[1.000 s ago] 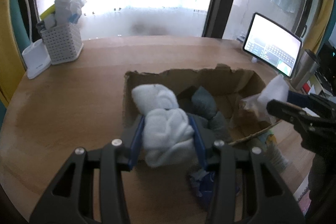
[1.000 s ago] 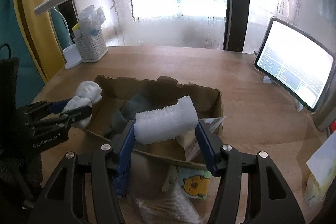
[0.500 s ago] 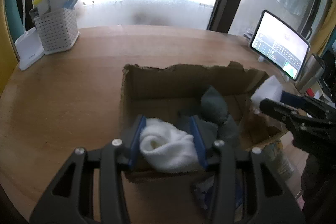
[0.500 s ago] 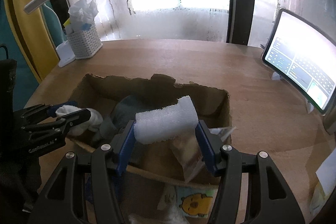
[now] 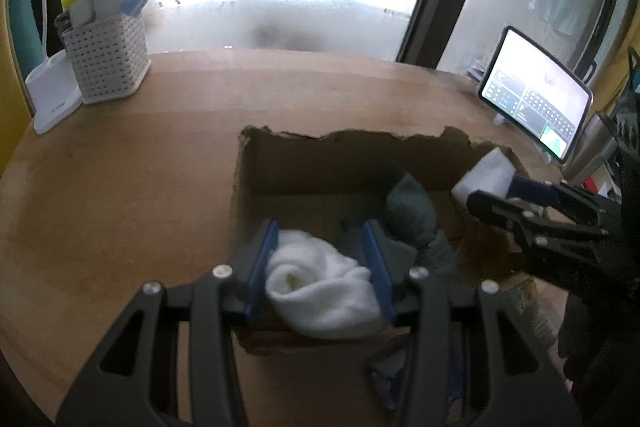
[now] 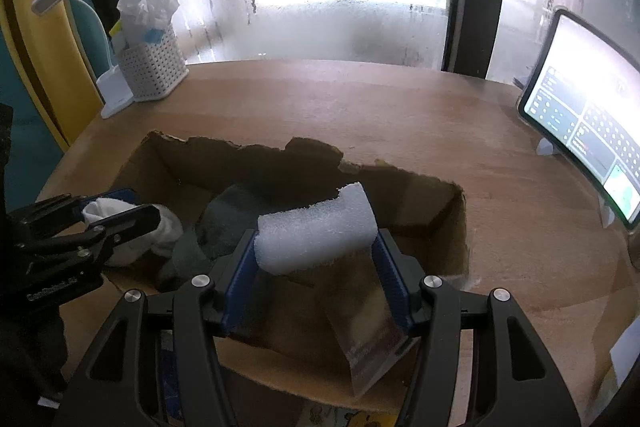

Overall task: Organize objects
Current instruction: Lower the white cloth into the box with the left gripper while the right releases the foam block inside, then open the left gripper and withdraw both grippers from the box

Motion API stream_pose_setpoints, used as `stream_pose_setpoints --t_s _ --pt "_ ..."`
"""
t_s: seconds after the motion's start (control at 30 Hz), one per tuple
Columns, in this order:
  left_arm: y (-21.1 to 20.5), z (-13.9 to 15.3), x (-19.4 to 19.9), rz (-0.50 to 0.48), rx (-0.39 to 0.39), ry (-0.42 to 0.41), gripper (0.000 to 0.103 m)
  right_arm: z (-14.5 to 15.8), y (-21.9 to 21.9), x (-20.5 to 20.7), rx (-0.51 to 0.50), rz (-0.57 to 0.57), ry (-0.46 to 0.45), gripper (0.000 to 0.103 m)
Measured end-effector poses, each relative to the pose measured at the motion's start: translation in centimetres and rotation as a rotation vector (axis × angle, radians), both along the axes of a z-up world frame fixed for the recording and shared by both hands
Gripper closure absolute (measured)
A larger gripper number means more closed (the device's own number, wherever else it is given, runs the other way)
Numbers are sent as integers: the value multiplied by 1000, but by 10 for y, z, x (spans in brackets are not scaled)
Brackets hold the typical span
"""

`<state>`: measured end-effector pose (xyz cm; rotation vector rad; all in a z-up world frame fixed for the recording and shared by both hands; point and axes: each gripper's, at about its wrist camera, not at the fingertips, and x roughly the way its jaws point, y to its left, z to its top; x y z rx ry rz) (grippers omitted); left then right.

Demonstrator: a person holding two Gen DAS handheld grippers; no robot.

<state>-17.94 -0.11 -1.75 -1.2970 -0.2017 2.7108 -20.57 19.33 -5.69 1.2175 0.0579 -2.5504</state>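
A torn cardboard box point(image 5: 352, 151) point(image 6: 400, 191) lies open on the round wooden table point(image 5: 120, 187). My left gripper point(image 5: 320, 267) is shut on a rolled white sock point(image 5: 316, 291) and holds it low inside the box's left near corner; the sock also shows in the right wrist view point(image 6: 160, 231). My right gripper point(image 6: 316, 251) is shut on a white foam piece point(image 6: 316, 227) above the box's right part. The foam also shows in the left wrist view point(image 5: 484, 175). Grey socks point(image 5: 412, 215) point(image 6: 224, 215) lie inside the box.
A white perforated basket point(image 5: 106, 59) point(image 6: 154, 71) and a white lamp base point(image 5: 52, 95) stand at the far left. A lit tablet point(image 5: 536, 99) point(image 6: 584, 131) stands at the right. A clear plastic packet point(image 6: 368, 343) leans at the box's near right.
Both grippers have moved forward over the box. The left one has lowered the white sock from above the box's edge down into it. The right one still holds the foam.
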Motion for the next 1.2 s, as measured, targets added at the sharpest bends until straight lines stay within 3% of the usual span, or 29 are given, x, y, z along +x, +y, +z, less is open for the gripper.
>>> stream_pose_setpoints --t_s 0.23,0.4,1.2 --pt "-12 8 12 34 18 55 57 1 2 -3 -7 -21 7 42" --pt "-19 7 14 49 23 57 57 0 2 0 -16 -29 9 30" --pt "-11 20 43 29 15 77 56 19 12 35 -18 -57 50 29"
